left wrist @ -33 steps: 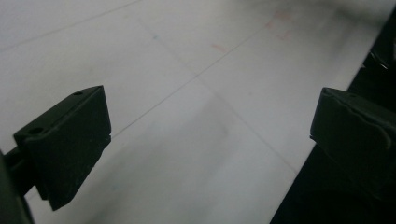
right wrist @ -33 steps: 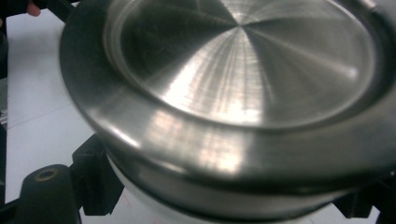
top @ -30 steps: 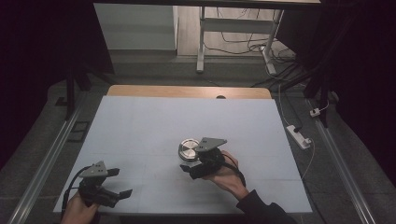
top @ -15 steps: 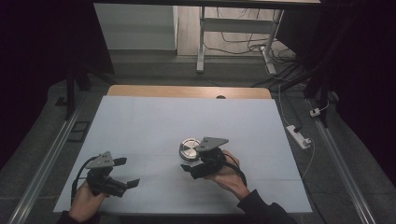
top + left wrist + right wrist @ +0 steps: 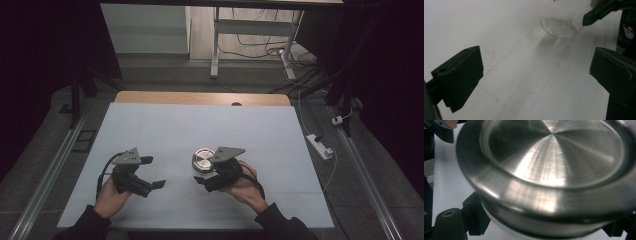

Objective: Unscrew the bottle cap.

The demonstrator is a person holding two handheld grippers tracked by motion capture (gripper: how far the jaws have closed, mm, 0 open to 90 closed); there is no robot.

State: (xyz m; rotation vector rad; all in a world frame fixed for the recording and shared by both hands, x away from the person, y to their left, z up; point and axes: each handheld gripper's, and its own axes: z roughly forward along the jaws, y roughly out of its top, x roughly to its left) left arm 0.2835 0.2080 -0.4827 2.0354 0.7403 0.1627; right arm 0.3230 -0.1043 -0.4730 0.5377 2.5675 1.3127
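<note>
High view: a round jar with a brushed steel lid (image 5: 203,160) is seen standing near the middle of the white-covered bench (image 5: 165,130), and the right gripper (image 5: 212,177) is set against its near side. In the right gripper view the steel lid (image 5: 554,167) is shown very close, with a pale body beneath it, and the jaws are seen low at either side of that body; whether it is truly pinched or only bracketed cannot be told. The left gripper (image 5: 152,172) is held well apart to the left, over bare bench, its jaws spread wide with nothing between them. In the left gripper view the jar's clear, dimpled base (image 5: 558,27) is seen farther off. The jar is judged secured or nearly so; the lid is still on, and its removal by the left gripper appears to be what is left.
</note>
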